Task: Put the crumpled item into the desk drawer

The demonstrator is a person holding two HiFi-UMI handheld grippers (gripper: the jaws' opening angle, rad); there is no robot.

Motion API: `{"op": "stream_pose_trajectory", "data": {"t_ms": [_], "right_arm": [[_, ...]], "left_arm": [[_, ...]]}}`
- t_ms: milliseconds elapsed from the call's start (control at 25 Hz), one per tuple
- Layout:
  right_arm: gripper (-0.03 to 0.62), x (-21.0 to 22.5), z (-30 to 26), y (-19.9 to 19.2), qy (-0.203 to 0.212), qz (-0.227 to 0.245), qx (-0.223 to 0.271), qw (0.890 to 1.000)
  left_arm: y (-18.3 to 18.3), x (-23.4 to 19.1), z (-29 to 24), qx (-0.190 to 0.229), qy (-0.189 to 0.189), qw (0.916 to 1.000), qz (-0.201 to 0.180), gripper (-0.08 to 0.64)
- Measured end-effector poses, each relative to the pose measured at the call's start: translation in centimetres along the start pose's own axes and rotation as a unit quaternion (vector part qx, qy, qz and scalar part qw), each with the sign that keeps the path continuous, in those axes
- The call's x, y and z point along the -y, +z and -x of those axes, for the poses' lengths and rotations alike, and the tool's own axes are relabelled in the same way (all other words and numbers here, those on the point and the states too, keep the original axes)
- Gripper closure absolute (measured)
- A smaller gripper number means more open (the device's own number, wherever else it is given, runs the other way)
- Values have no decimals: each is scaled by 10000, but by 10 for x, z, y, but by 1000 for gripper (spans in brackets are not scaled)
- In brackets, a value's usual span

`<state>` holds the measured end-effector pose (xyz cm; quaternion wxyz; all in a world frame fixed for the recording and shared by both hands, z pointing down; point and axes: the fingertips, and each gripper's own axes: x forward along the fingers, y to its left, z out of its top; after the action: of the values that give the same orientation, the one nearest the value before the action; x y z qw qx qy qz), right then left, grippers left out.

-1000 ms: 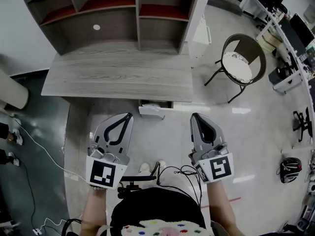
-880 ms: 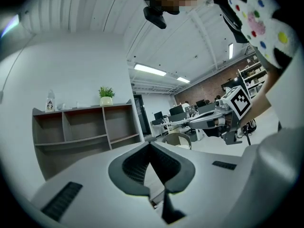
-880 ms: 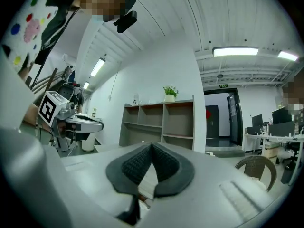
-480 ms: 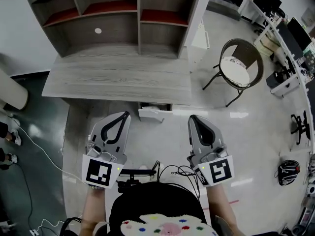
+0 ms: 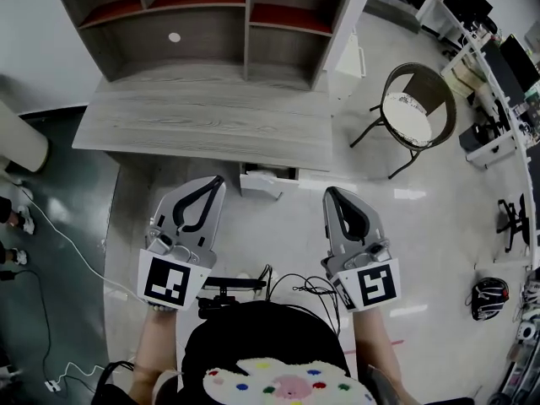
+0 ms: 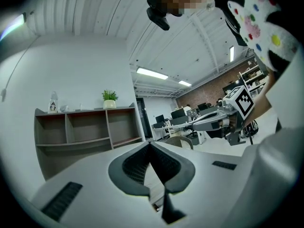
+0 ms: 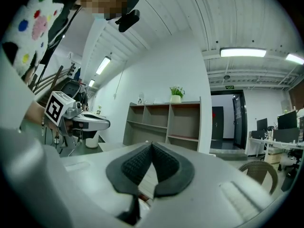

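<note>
The grey wooden desk (image 5: 202, 129) stands ahead of me, and its drawer (image 5: 267, 180) is a little open under the front edge. Something pale shows at the drawer; I cannot tell if it is the crumpled item. My left gripper (image 5: 218, 179) hangs in the air short of the desk, left of the drawer, jaws shut on nothing (image 6: 150, 144). My right gripper (image 5: 330, 192) is level with it, right of the drawer, also shut and empty (image 7: 152, 144). Each gripper view shows the other gripper off to the side: the right gripper (image 6: 209, 122) and the left gripper (image 7: 90, 122).
An open shelf unit (image 5: 211, 24) stands on the desk's back, with a small plant (image 7: 176, 93) on top. A round wicker chair (image 5: 413, 112) is to the right. Cables (image 5: 51, 234) trail over the floor at left. Desks with monitors (image 5: 506, 57) line the far right.
Both grippers stay shut and empty and have edged slightly toward the desk. The head view has shifted a little.
</note>
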<state>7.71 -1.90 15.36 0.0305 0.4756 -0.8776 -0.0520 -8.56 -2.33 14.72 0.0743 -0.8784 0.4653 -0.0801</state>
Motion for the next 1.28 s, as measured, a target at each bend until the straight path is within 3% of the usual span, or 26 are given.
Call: {"op": "stream_pose_trajectory", "data": {"t_ms": [480, 840, 1280], "right_arm": [[583, -4, -7, 2, 34, 133, 43, 9999], [583, -1, -7, 0, -29, 99, -27, 9999], [583, -3, -5, -1, 51, 173, -54, 9998]], "left_arm": [[-2, 0, -2, -40, -198, 9993, -306, 552], [-2, 0, 0, -13, -88, 9999, -60, 554], [-3, 5, 1, -74, -118, 9997, -202, 553]]}}
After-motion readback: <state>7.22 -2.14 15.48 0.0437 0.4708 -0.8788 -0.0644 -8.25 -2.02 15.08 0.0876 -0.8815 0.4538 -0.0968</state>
